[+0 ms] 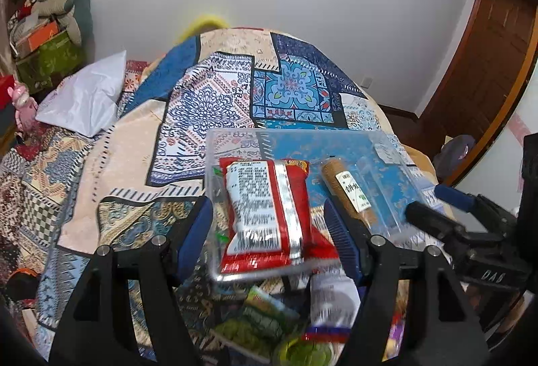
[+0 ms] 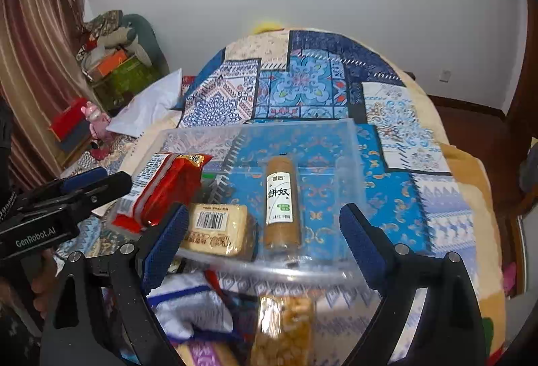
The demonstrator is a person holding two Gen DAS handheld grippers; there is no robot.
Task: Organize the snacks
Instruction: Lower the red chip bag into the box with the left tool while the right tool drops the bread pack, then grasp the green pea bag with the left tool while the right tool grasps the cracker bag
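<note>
A clear plastic bin (image 1: 386, 144) (image 2: 349, 144) sits on the patterned tablecloth. A red snack bag (image 1: 265, 211) (image 2: 168, 187) lies in its left part, between my left gripper's (image 1: 269, 231) spread blue fingers, which do not press it. A brown biscuit roll (image 1: 349, 191) (image 2: 281, 201) lies in the bin's middle. A yellow barcoded pack (image 2: 215, 228) rests in the bin beside the roll. My right gripper (image 2: 262, 241) is open and empty over the bin's near rim. Loose snacks lie nearer: a green pack (image 1: 255, 322), a white pouch (image 1: 333, 298) (image 2: 188, 302), a peanut bar (image 2: 282, 329).
The round table (image 2: 470, 184) carries a blue patchwork cloth. A white plastic bag (image 1: 84, 97) lies on a seat to the left. Boxes and bedding are stacked at far left (image 1: 43, 39). A wooden door (image 1: 487, 56) stands at right.
</note>
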